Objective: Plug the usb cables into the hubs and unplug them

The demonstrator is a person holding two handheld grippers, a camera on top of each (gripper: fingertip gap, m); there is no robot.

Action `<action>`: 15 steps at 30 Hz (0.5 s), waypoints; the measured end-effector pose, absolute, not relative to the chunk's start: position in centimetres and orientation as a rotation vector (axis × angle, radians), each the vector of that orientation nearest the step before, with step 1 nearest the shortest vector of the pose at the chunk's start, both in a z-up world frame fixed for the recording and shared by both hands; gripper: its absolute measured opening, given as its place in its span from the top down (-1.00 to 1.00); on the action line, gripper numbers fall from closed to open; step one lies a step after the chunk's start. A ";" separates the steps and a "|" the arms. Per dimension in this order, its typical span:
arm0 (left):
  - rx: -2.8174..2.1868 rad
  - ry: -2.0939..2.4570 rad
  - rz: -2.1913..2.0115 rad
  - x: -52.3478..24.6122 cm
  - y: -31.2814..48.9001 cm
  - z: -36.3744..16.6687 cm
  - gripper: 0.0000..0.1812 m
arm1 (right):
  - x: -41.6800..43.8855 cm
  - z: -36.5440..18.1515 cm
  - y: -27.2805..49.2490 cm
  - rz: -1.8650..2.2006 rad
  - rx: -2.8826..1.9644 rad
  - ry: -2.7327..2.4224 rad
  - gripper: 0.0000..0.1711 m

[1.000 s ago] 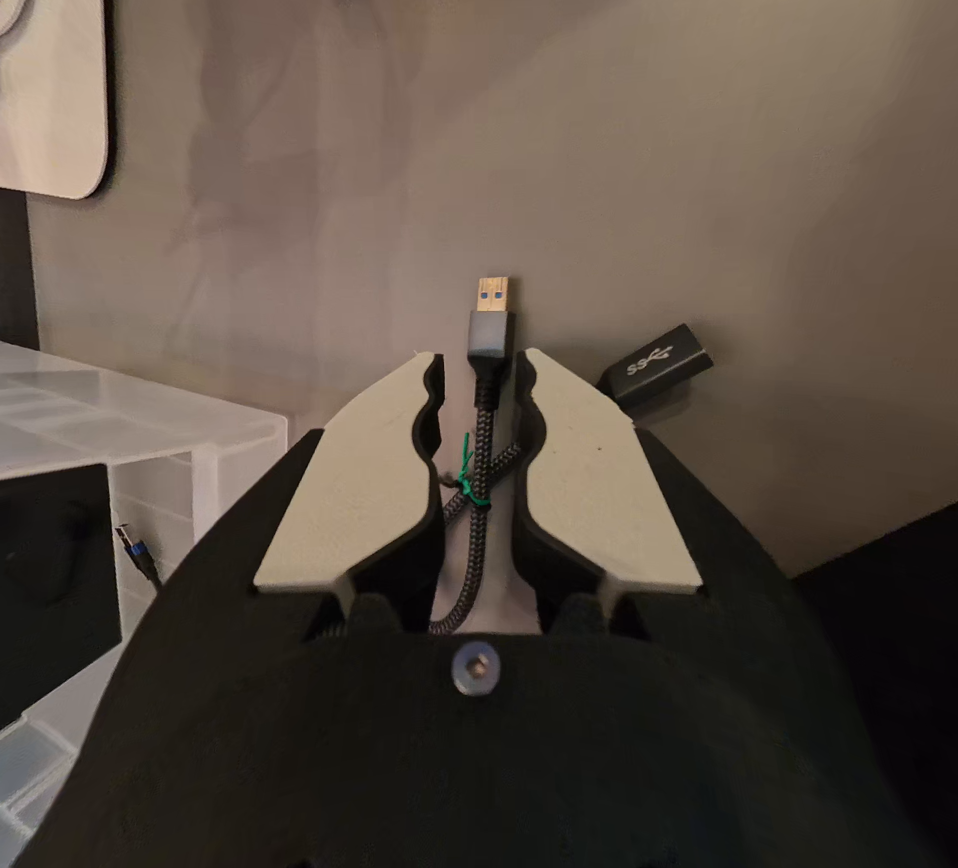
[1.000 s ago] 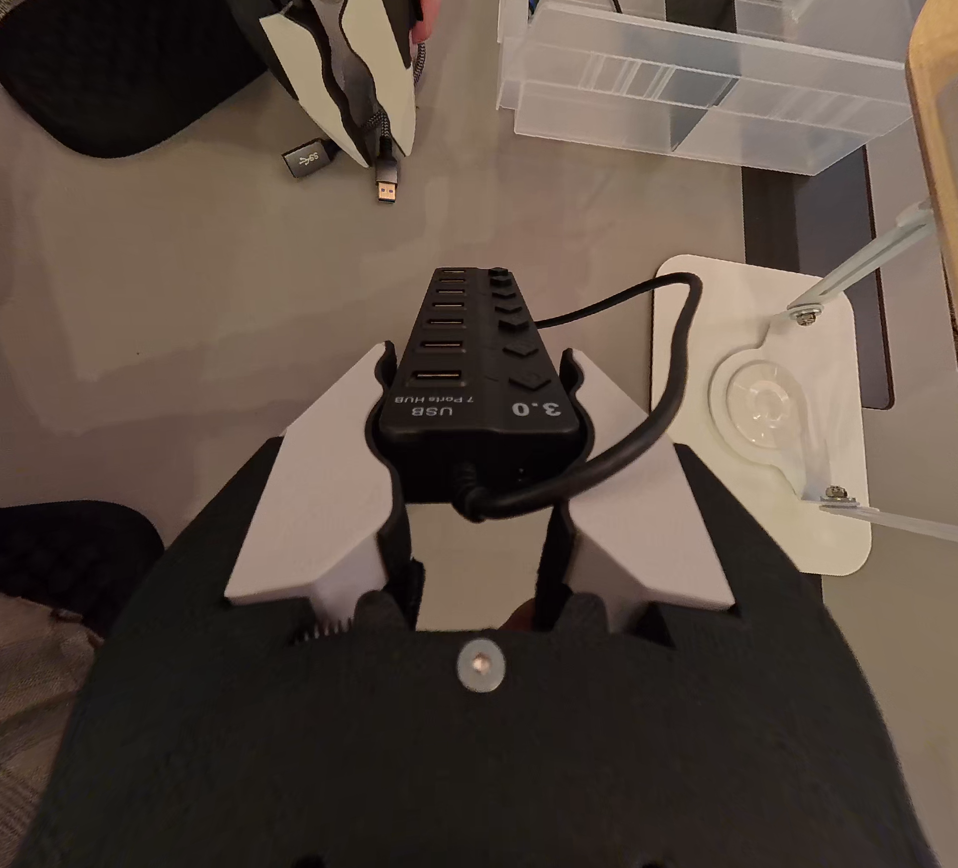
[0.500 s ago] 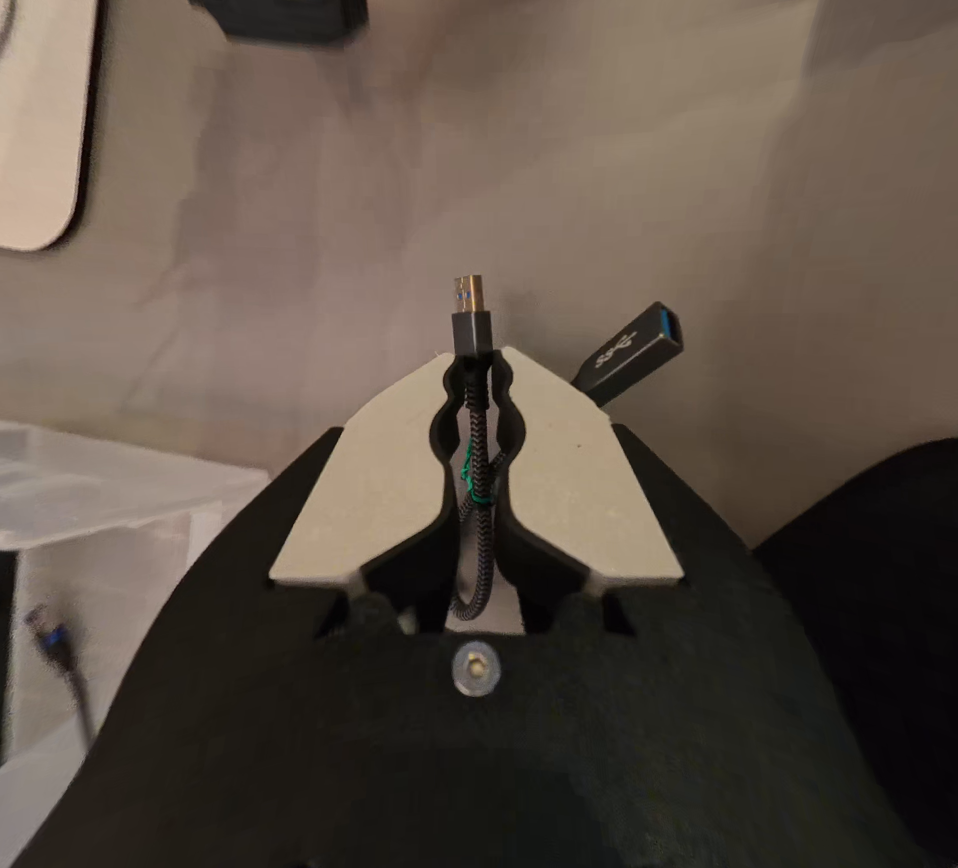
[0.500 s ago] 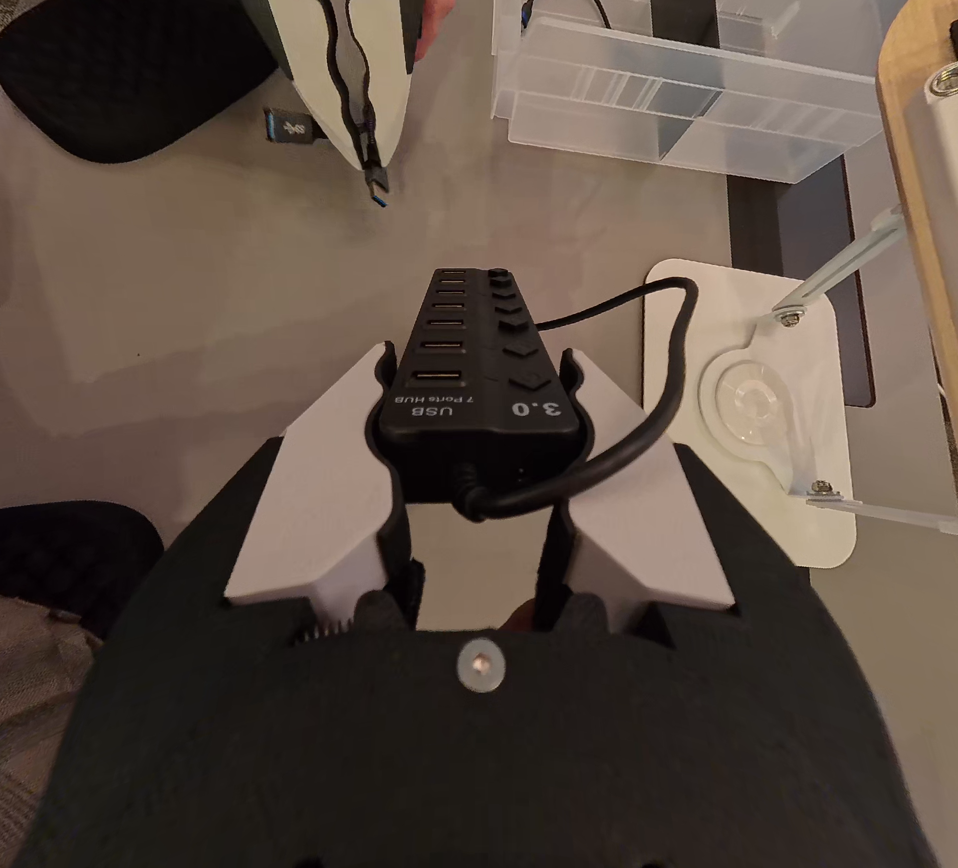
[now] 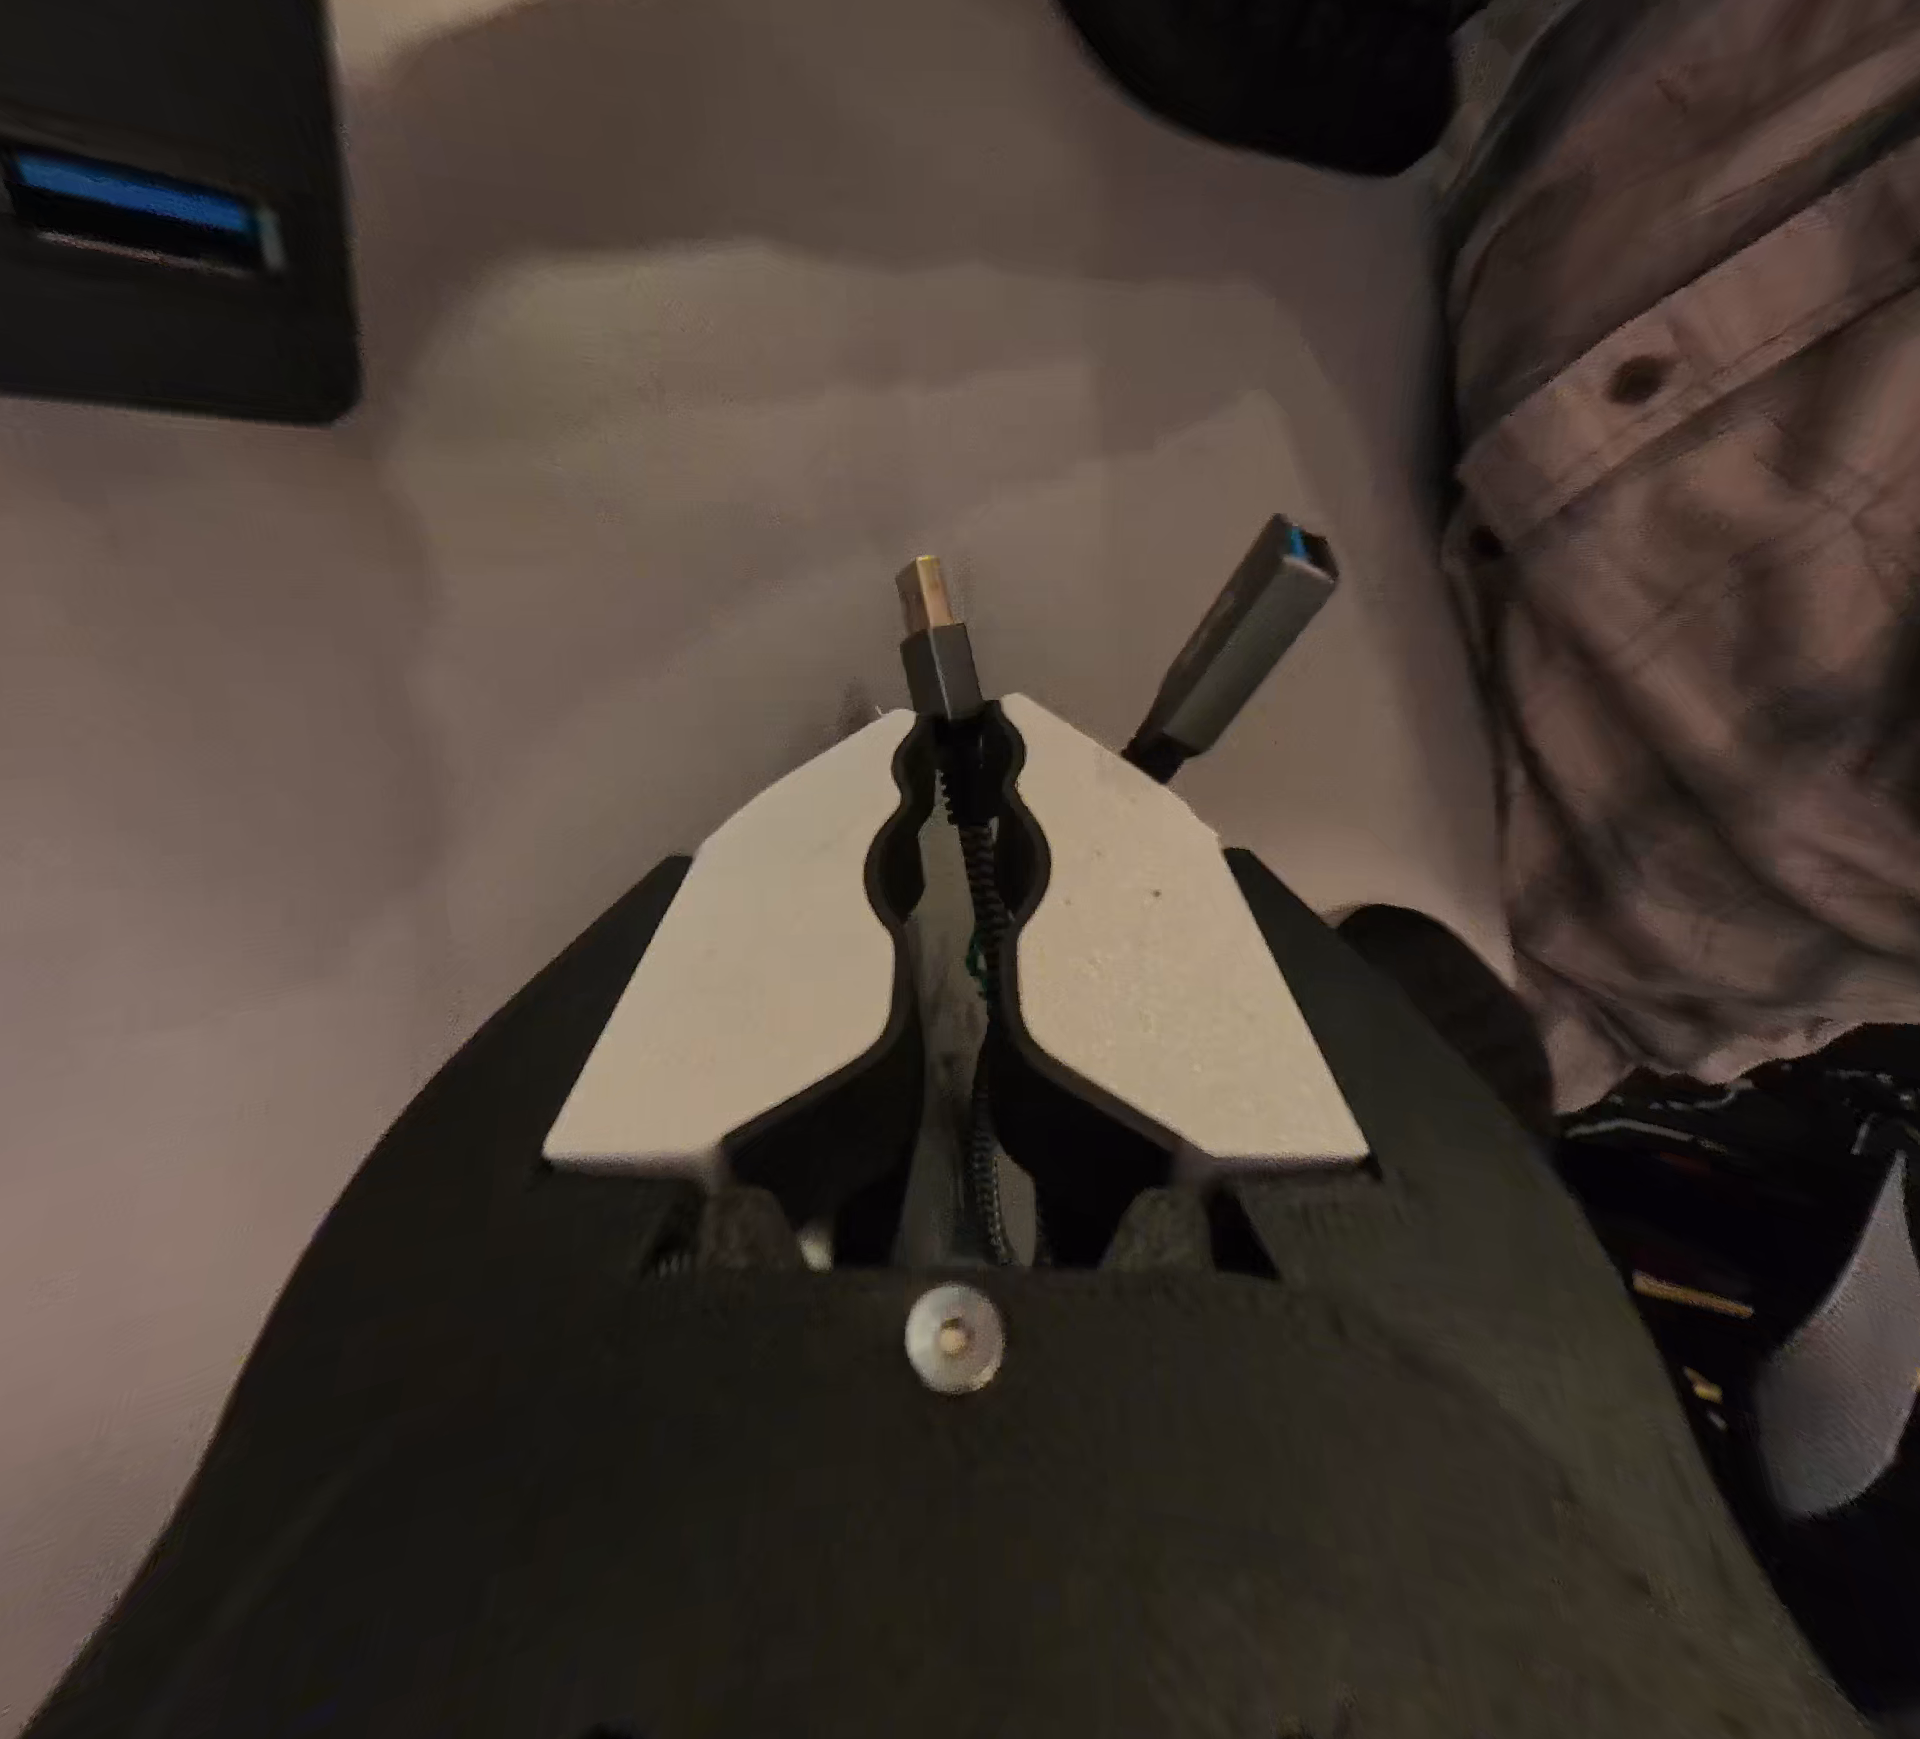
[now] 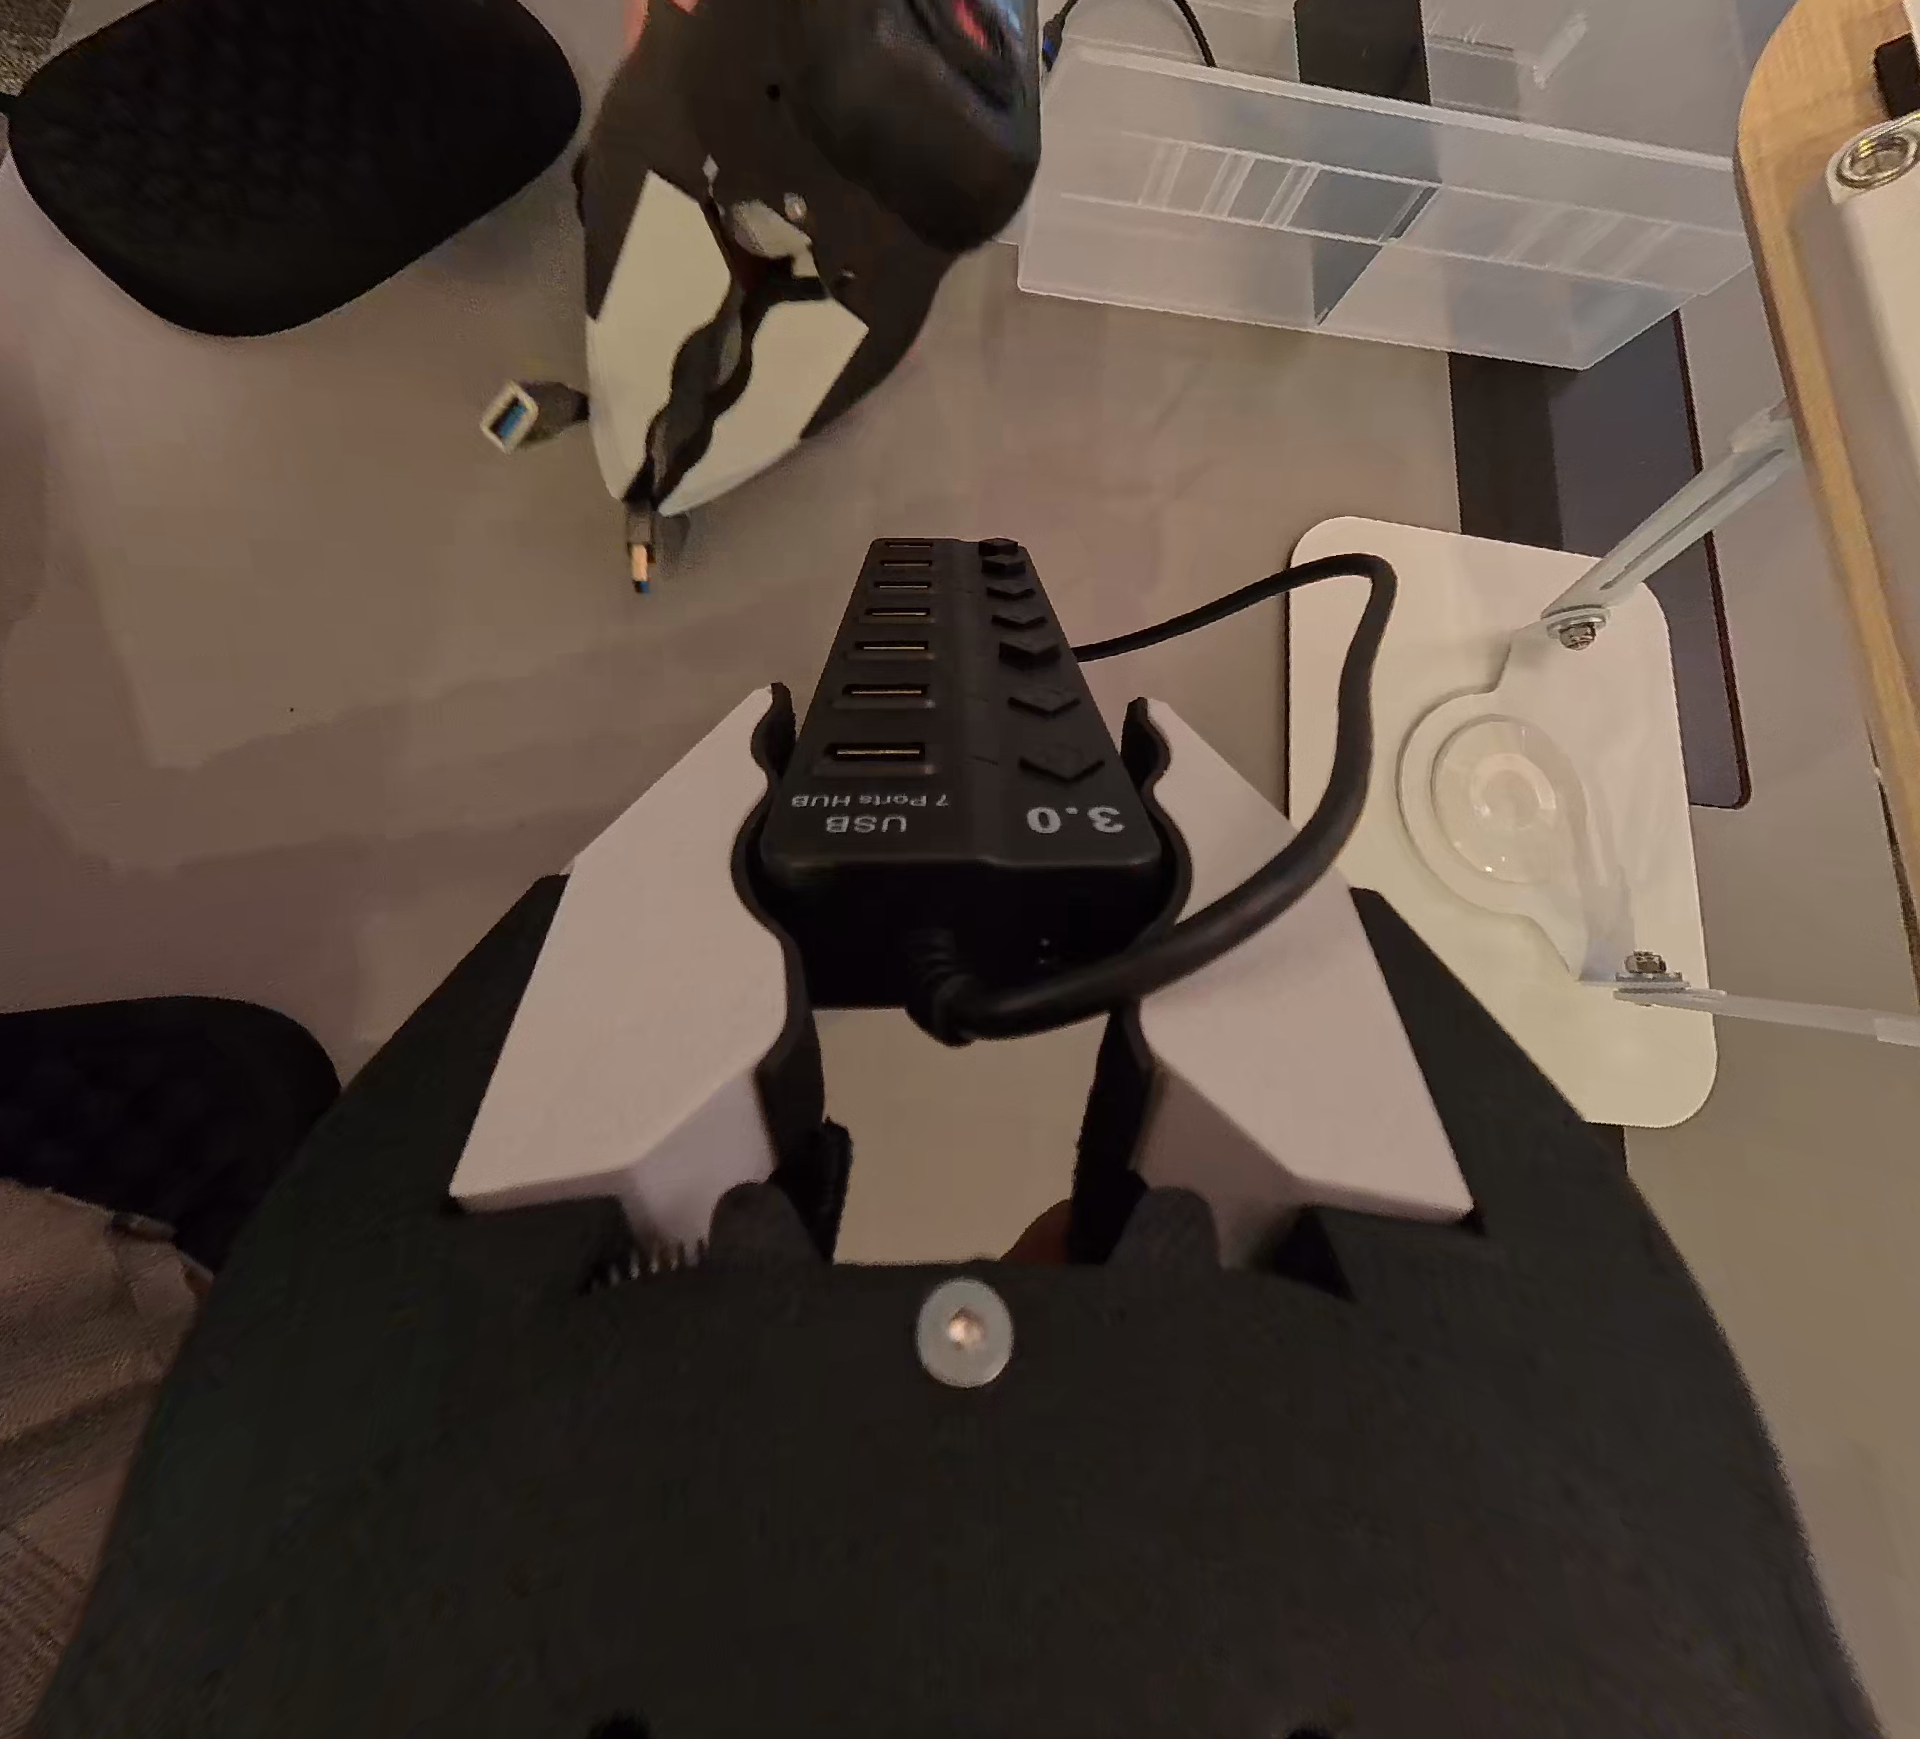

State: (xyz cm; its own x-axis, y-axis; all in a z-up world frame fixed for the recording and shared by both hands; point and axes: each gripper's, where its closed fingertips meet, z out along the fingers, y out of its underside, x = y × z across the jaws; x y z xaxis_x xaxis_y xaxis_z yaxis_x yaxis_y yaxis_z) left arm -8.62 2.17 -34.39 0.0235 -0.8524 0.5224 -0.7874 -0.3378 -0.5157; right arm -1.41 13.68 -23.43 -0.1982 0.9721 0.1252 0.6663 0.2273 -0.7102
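USB cable point(image 5: 984, 900), a braided one, is clamped between the two white fingers of my left gripper point(image 5: 956, 723), and its grey plug with the metal tip point(image 5: 935, 640) sticks out just past the fingertips. Its other end, a grey socket connector point(image 5: 1236, 640), hangs free to the right of the fingers, tilted outward. My right gripper point(image 6: 956, 723) is closed on the near end of the black hub point(image 6: 935, 733) — the fingers press on its two long sides, and the hub lies flat on the grey table point(image 6: 312, 650) with its row of ports facing up. A thick black cord point(image 6: 1299, 816) leaves the hub at the near end and curves to the right over a white plate point(image 6: 1621, 1045). In the right wrist view I see the left gripper point(image 6: 649, 510) coming in from the upper left, tilted down, with the plug point(image 6: 641, 546) near the far end of the hub but not touching it. In the left wrist view the hub point(image 5: 156, 131) shows only at the upper left corner, with a blue port visible. A clear plastic organizer point(image 6: 1351, 162) stands behind the hub on the table, and a black pad point(image 6: 291, 120) lies at the far left — both well apart from the hub.
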 end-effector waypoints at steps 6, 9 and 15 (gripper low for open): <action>-2.235 1.861 -1.094 -8.4 4.5 -36.1 0.90 | -1.2 -23.5 13.9 0.714 -1.508 -1.934 0.28; -2.232 1.846 -1.010 -8.3 6.2 -36.1 0.90 | -1.2 -23.5 13.8 0.717 -1.505 -1.933 0.28; -2.248 1.824 -0.985 -8.2 7.0 -36.1 0.90 | -1.1 -23.2 13.8 0.715 -1.499 -1.926 0.28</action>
State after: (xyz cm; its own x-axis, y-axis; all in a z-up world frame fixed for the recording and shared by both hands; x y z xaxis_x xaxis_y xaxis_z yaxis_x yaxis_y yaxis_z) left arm -8.22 6.97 -36.08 0.0827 -0.9025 0.4226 -0.8485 -0.2862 -0.4451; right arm -1.06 13.79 -23.24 -0.1916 0.9737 0.1236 0.6569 0.2208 -0.7210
